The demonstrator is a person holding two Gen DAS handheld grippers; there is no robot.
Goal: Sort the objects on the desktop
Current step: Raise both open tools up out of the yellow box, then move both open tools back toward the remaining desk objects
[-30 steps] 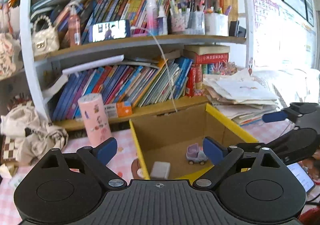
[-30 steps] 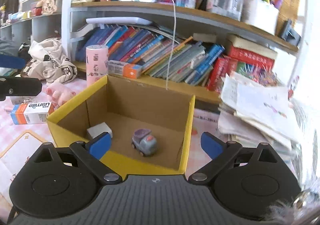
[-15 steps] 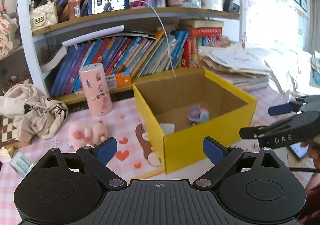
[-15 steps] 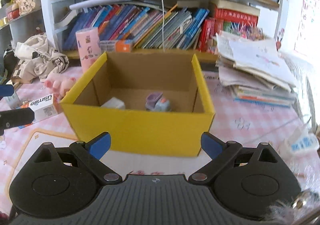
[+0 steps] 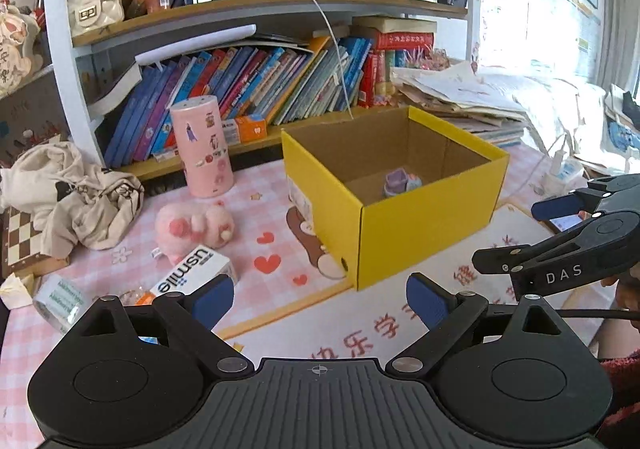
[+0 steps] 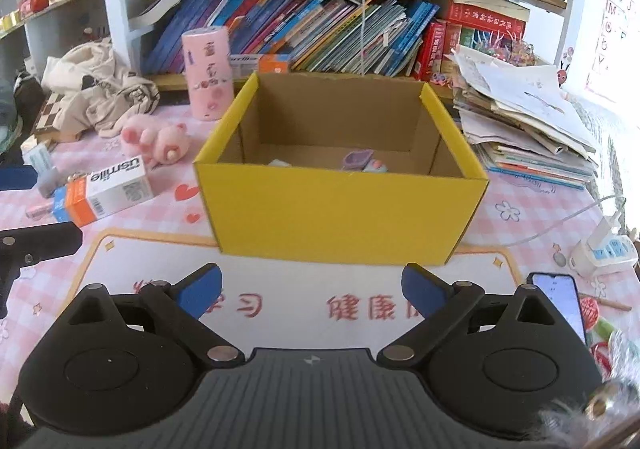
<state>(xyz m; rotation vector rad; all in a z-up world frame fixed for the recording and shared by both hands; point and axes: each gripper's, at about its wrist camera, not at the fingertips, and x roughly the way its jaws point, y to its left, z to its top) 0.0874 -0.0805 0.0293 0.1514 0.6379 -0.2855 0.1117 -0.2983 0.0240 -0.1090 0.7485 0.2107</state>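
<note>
A yellow cardboard box (image 5: 424, 233) (image 6: 340, 209) stands on the pink checked desk with a small purple toy car (image 5: 400, 182) (image 6: 363, 162) inside. Left of the box lie a pink plush pig (image 5: 194, 225) (image 6: 160, 137) and a white "usmile" carton (image 5: 192, 277) (image 6: 106, 189). My left gripper (image 5: 320, 299) hovers open and empty, low over the desk mat in front of the box. Open and empty too, my right gripper (image 6: 312, 289) faces the box's front wall; it also shows in the left wrist view as the right gripper (image 5: 560, 233).
A pink cylinder (image 5: 202, 151) stands behind the pig. Crumpled cloth (image 5: 76, 193) and a checkerboard (image 5: 20, 245) lie at far left. A tape roll (image 5: 58, 305), bookshelf (image 6: 304, 29), paper stack (image 6: 528, 125), power strip (image 6: 604, 253) and phone (image 6: 560, 305) surround the mat.
Both grippers have pulled back and away from the box, which now appears smaller and farther. The pig, carton and tape roll have come into view. Both stay open.
</note>
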